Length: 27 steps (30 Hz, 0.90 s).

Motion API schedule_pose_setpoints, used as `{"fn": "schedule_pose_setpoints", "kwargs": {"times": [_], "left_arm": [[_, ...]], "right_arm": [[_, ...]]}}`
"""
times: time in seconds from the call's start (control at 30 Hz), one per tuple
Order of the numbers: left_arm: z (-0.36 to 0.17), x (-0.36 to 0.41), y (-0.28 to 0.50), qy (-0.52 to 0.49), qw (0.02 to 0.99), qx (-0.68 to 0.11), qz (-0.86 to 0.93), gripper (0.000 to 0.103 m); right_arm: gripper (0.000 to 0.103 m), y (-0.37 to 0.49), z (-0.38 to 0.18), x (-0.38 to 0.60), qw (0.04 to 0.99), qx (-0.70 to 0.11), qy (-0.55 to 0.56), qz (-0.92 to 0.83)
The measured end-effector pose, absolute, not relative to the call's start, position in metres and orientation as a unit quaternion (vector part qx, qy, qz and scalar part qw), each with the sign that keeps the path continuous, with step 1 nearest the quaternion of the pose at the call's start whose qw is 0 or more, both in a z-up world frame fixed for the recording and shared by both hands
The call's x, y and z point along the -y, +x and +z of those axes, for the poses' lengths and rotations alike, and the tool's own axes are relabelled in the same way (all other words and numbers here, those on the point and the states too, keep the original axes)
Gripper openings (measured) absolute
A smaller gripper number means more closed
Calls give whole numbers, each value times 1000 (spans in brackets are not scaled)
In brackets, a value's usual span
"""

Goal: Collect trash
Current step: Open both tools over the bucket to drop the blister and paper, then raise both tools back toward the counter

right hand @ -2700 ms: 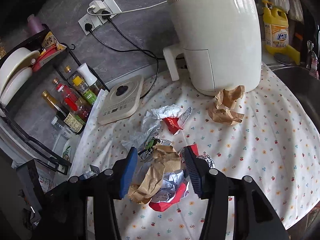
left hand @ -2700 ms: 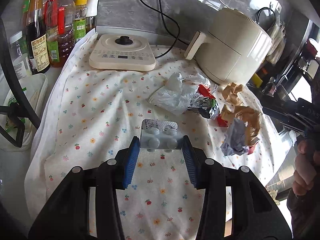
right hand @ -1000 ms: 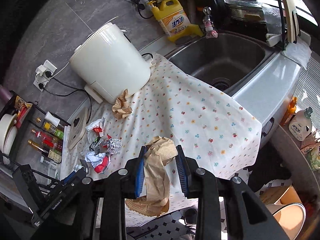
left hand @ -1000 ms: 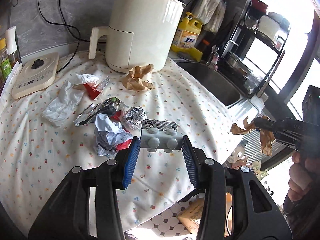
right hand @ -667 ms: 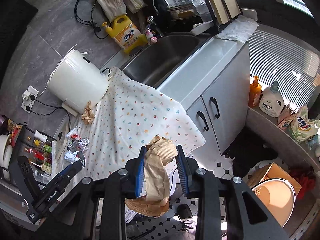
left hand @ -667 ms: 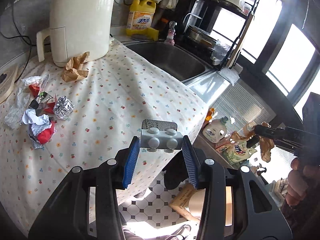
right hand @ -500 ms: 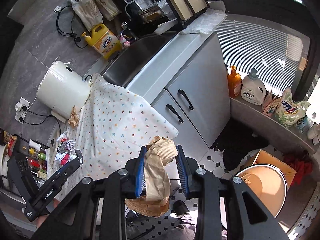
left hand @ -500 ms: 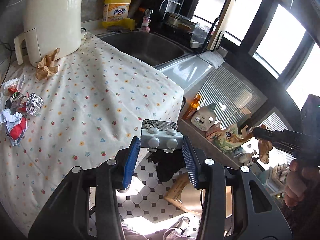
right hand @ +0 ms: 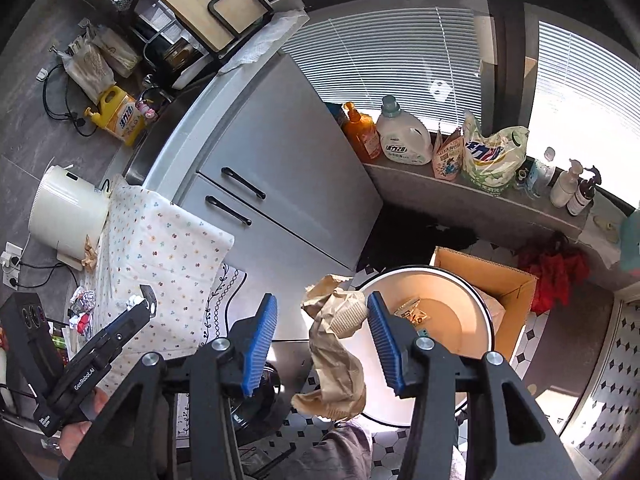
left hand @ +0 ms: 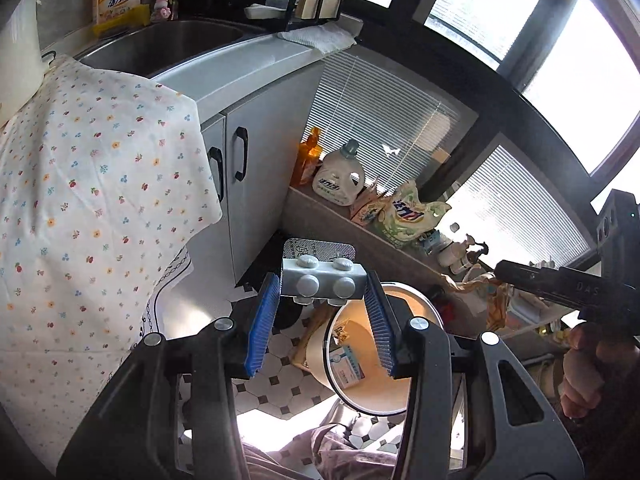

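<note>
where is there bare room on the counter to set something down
Free: the floral cloth between the white air fryer and its hanging corner, and the steel strip beside the sink. Crowded: the trash pile at the cloth's far end and the window ledge, lined with bottles and bags.

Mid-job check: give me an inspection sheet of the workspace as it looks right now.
Surface: floral cloth covers the counter, one corner hanging over the edge.
Job's things: blister pack; crumpled brown paper; round bin on the floor, some trash inside.
Clutter: more wrappers left on the cloth.
Grippers: left gripper shut on blister pack above the bin; right gripper jaws opening, paper loose between them.
Cables: black cords along the wall.
Surroundings: sink, cabinet, detergent bottles on the sill, cardboard box.
</note>
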State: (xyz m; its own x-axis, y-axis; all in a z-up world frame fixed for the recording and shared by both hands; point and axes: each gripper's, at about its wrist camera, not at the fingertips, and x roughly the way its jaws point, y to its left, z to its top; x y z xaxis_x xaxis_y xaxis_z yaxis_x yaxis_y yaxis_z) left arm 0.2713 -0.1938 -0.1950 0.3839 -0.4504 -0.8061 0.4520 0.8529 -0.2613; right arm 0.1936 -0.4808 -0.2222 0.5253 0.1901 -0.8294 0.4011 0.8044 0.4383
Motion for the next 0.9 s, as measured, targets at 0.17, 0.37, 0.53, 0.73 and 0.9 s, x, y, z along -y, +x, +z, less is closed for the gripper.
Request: {"fn": "schedule_pose_setpoints", "kwargs": {"times": [0.17,0.37,0.53,0.73,0.9], "left_arm": [[-218,236,255,7,814,-502,-293,44],[-245,280,236,10,793,-523,-313,44],[-258,303,223,8,779,-535,-328,44],[-252,318,214,3,773,-528,-351,76],[-234,302,222,-2,790,-514,-334,90]], "right_arm": [[58,165,-233,511,811,-491,307,-84],[59,132,-242,544,805,-495,308,-105],[60,115,-246,565,804,-494,310,-115],[61,103,-246,576,804,-491,313,-118],[66,108,-241,571,808,-486,316,-110]]}}
